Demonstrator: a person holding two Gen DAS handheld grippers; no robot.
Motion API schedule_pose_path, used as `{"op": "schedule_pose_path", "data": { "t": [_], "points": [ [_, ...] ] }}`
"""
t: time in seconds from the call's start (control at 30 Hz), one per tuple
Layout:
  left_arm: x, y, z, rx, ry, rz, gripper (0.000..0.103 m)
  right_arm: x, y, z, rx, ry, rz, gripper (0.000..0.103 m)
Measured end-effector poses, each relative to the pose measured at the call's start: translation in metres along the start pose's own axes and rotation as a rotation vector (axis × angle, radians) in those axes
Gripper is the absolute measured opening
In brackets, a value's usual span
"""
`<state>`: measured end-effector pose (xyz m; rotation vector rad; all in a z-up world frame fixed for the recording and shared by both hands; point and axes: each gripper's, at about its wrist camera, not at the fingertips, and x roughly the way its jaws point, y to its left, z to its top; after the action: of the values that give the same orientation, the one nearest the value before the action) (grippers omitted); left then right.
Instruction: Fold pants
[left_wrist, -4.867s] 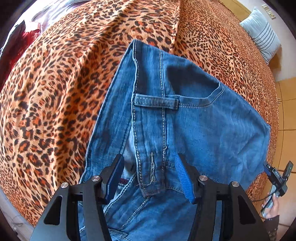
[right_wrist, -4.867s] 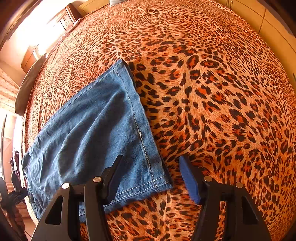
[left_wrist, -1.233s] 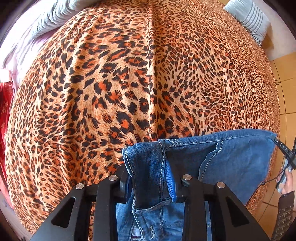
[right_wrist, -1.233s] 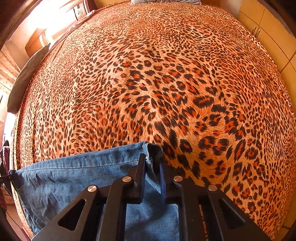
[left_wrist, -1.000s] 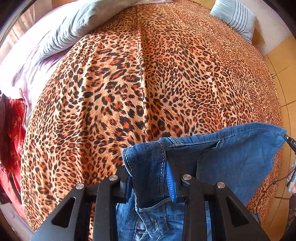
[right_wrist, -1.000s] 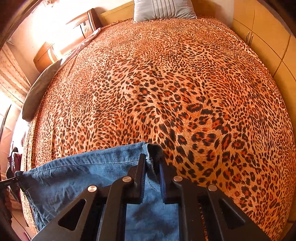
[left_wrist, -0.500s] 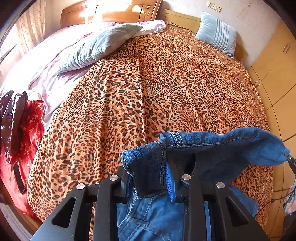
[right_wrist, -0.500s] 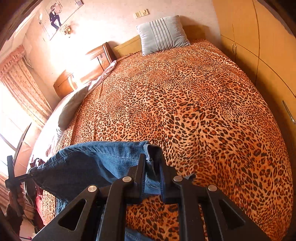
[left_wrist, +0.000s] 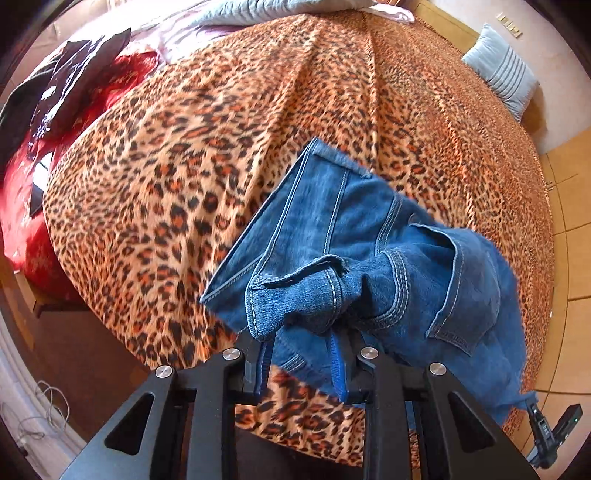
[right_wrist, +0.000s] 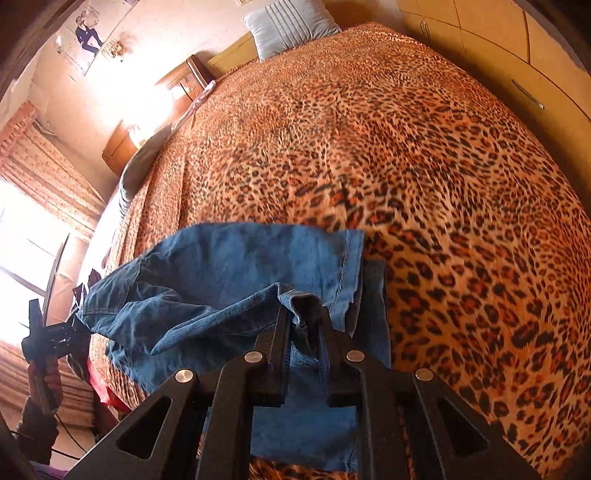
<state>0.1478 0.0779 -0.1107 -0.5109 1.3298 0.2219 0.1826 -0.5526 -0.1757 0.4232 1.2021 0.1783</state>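
The blue jeans (left_wrist: 369, 229) hang part lifted over the leopard-print bed cover (left_wrist: 166, 177). My left gripper (left_wrist: 301, 332) has the bunched waistband end between its blue pads; its jaws are closing and press on the denim. A back pocket shows to the right. In the right wrist view my right gripper (right_wrist: 304, 317) is shut on a folded edge of the jeans (right_wrist: 240, 266), above a flat layer of denim lying on the cover (right_wrist: 424, 166). Each gripper shows small in the other's view: right (left_wrist: 546, 432), left (right_wrist: 44, 332) with a hand (right_wrist: 40, 380).
A striped grey pillow (left_wrist: 498, 70) lies at the bed's far end by the headboard. Red cloth (left_wrist: 29, 184) and a dark garment (left_wrist: 55, 81) lie at the left side. Wardrobe doors (right_wrist: 517, 44) run along the right. The bed's near edge and floor (left_wrist: 74, 350) are close below.
Both grippers have swept fast across the bed with the jeans. The denim hung over bare cover half a second ago; now the held ends are over a lower layer near the bed's edge.
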Motion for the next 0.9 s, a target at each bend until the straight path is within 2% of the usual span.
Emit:
{"op": "schedule_pose_path", "data": {
  "t": [0.03,0.07,0.1,0.2,0.27,0.3,0.33,0.37,0.43,0.47,0.57,0.7,0.9],
  "points": [
    [0.011,0.005,-0.004,-0.005,0.031,0.021,0.018,0.007,-0.005,-0.013,-0.003,0.034,-0.025,0.013],
    [0.020,0.009,-0.007,-0.006,0.059,0.035,0.018,0.014,-0.008,-0.024,-0.009,0.063,-0.049,0.014],
    [0.024,0.013,-0.008,-0.012,0.076,0.036,0.018,0.017,-0.008,-0.035,-0.025,0.080,-0.082,0.019],
    [0.017,0.021,-0.011,0.006,0.093,-0.003,0.020,0.014,-0.003,-0.050,-0.058,0.090,-0.173,0.023],
    [0.007,0.032,-0.017,0.033,0.101,-0.015,0.028,-0.001,0.001,-0.056,-0.052,0.074,-0.215,0.026],
    [-0.001,0.037,-0.020,0.032,0.100,-0.034,0.038,-0.012,0.001,-0.059,-0.032,0.061,-0.232,0.030],
    [-0.008,0.044,-0.024,0.025,0.095,-0.066,0.047,-0.024,0.000,-0.061,0.007,0.045,-0.226,0.032],
    [-0.015,0.049,-0.027,0.013,0.090,-0.101,0.051,-0.036,-0.004,-0.062,0.061,0.025,-0.197,0.036],
    [-0.022,0.055,-0.028,-0.021,0.072,-0.157,0.064,-0.054,-0.012,-0.063,0.198,-0.025,-0.118,0.048],
    [-0.020,0.058,-0.025,-0.043,0.067,-0.178,0.066,-0.057,-0.015,-0.063,0.275,-0.037,-0.065,0.055],
    [-0.012,0.052,-0.013,-0.085,0.081,-0.227,0.066,-0.041,-0.022,-0.063,0.467,-0.040,0.079,0.055],
    [-0.003,0.043,-0.001,-0.118,0.096,-0.247,0.066,0.000,-0.024,-0.067,0.672,0.022,0.139,0.055],
    [0.018,0.046,0.000,-0.171,0.141,-0.214,0.066,0.031,-0.024,-0.063,0.814,-0.017,0.143,0.055]
  ]
}}
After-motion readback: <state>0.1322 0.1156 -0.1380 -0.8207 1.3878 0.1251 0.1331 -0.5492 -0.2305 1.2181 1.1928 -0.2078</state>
